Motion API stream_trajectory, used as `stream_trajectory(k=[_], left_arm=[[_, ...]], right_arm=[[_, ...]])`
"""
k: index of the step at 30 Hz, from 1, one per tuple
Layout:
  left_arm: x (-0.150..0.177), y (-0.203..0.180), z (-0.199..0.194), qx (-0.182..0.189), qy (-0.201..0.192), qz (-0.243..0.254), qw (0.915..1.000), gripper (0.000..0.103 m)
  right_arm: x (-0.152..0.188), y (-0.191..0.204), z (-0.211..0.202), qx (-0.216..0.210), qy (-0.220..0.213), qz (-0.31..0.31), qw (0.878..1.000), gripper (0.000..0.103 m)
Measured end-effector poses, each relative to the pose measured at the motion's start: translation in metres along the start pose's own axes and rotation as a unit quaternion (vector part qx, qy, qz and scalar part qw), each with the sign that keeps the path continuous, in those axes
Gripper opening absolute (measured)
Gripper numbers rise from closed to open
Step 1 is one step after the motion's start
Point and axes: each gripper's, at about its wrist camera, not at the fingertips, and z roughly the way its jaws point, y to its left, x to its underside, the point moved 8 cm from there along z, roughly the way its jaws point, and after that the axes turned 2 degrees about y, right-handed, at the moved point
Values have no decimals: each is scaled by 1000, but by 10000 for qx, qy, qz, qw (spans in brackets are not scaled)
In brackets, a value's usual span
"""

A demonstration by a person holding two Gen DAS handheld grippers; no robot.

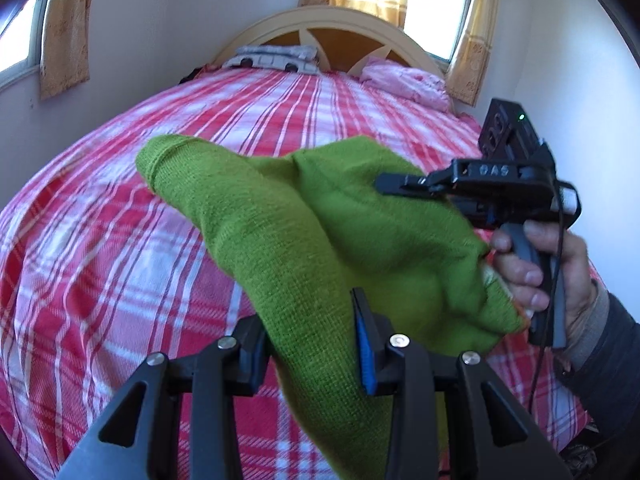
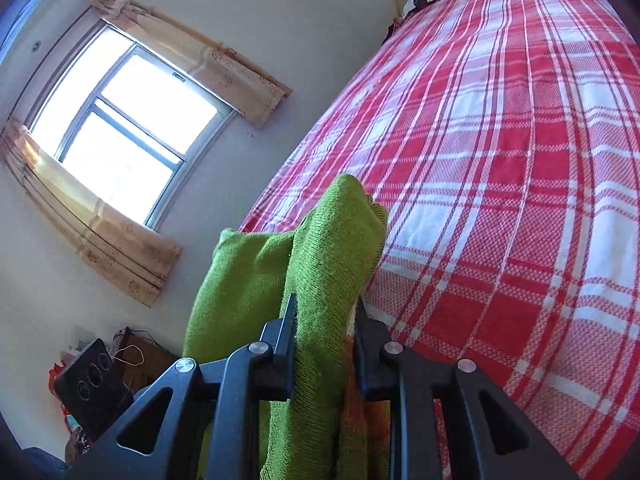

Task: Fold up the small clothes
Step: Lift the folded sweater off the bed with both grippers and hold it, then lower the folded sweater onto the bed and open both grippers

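Mid-fold: green knit garment (image 1: 280,216) held up in air over the foot end of the bed (image 1: 120,200), clear of the plaid cover, w/ left gripper (image 1: 312,336) jaws clamped on one part and right gripper (image 2: 324,320) jaws clamped on another bunch. Next move prob. calls for lowering & spreading it flat, then bringing one held edge over to the other. Plenty of open bed twd the headboard; pillows (image 1: 272,56) well apart at head end, left bed edge near wall.
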Motion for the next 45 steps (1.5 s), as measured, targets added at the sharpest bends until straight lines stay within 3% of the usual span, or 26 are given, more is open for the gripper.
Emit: stream_trajectory(k=[7,11,16,23,25,26,28,30,32,35,37,41,45], left_arm=[[8,12,6,109,228,-386,9989,45],[6,8,-1,11,172,-282,9995,50],[3,15,-4,-169,73,-246,9995,55],[4,25,-21,-649,-77,48,9979,72],[0,32,-23,-710,-200,-72,9972,85],[-2,35,-21,-750,-220,-119,9969,91],[-5,42,-12,-871,-200,-149,9959,92],[-2,50,6,-979,6,-219,9950,92],[4,57,20,-965,223,-386,9943,95],[11,63,27,-924,226,-580,9938,103],[13,64,28,-889,238,-607,9939,103],[13,60,14,-985,236,-578,9932,103],[10,45,-19,-1128,-70,-324,9931,103]], right_arm=[[-1,-8,10,177,81,10,9998,23],[-1,-15,11,243,80,40,9997,23],[3,-26,9,649,131,-39,9978,23],[7,-25,5,1061,153,-329,9937,24],[6,-19,-1,1250,12,-434,9912,25],[5,-15,-6,1325,-53,-466,9901,26],[8,-3,-17,1322,-170,-585,9893,30],[12,6,-25,1272,-215,-718,9890,45],[22,12,-26,1321,-98,-908,9870,50],[36,-1,-18,2138,205,-1235,9688,50],[43,-15,-10,2319,410,-1111,9655,50],[42,-13,-22,2434,81,-988,9648,52],[50,22,-57,2576,-447,-1261,9569,53]])
